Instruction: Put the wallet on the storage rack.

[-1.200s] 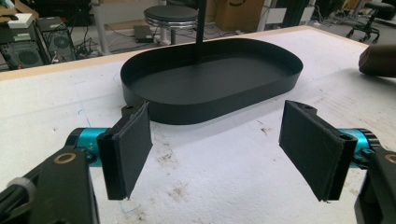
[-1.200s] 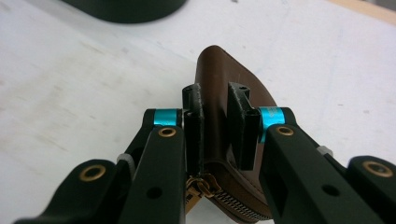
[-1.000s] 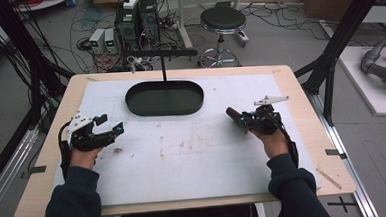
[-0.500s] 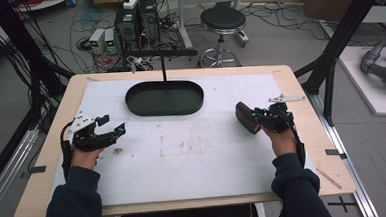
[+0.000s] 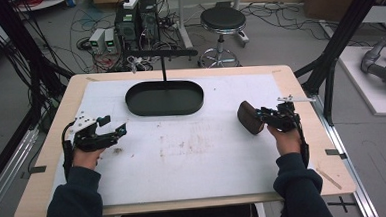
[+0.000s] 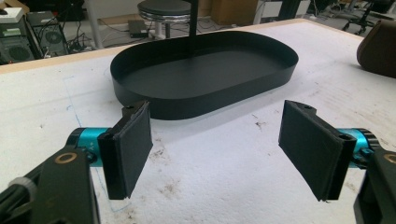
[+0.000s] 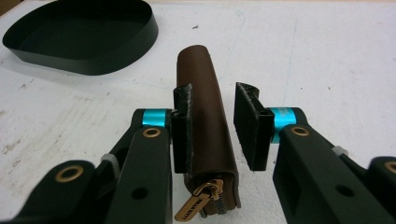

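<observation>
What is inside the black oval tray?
The black oval tray holds no objects; its dark floor is bare. A thin black post crosses it in the left gripper view and covers a narrow strip.

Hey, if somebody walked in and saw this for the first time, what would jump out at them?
Probably the brown leather zip pouch standing on edge between the open jaws of the right gripper, at the table's right side. Then the black oval tray at the far middle of the white table mat, with the left gripper open over bare mat.
</observation>
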